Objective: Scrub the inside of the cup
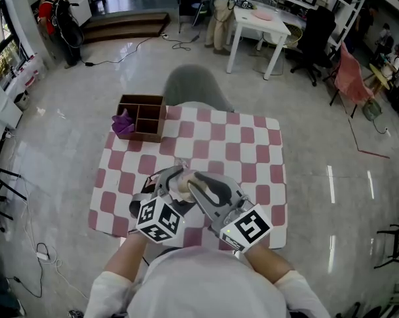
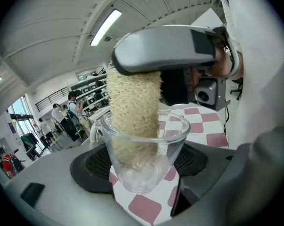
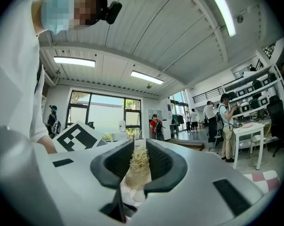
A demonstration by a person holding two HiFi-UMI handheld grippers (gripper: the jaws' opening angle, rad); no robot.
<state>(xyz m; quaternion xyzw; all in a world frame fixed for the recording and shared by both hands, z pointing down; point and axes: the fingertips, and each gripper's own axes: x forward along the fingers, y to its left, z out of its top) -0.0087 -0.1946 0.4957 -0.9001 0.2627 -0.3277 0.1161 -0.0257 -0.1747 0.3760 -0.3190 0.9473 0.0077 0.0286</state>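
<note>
A clear glass cup (image 2: 142, 171) with a handle is clamped between the dark pads (image 2: 91, 166) of my left gripper (image 2: 142, 166), which is shut on it. A tan loofah scrubber (image 2: 133, 108) reaches down inside the cup, almost to its bottom. My right gripper (image 3: 138, 164) is shut on the loofah (image 3: 139, 160), and its grey body (image 2: 165, 51) hangs just over the cup's mouth. In the head view both grippers (image 1: 165, 185) (image 1: 198, 185) meet over the front of the pink-and-white checked table (image 1: 252, 151). There the cup (image 1: 180, 188) is mostly hidden between them.
A brown wooden compartment box (image 1: 146, 105) holding a purple cloth (image 1: 123, 122) stands at the table's back left corner. A grey chair (image 1: 192, 88) sits behind the table. Farther off are a white table (image 1: 262, 25), office chairs and several people.
</note>
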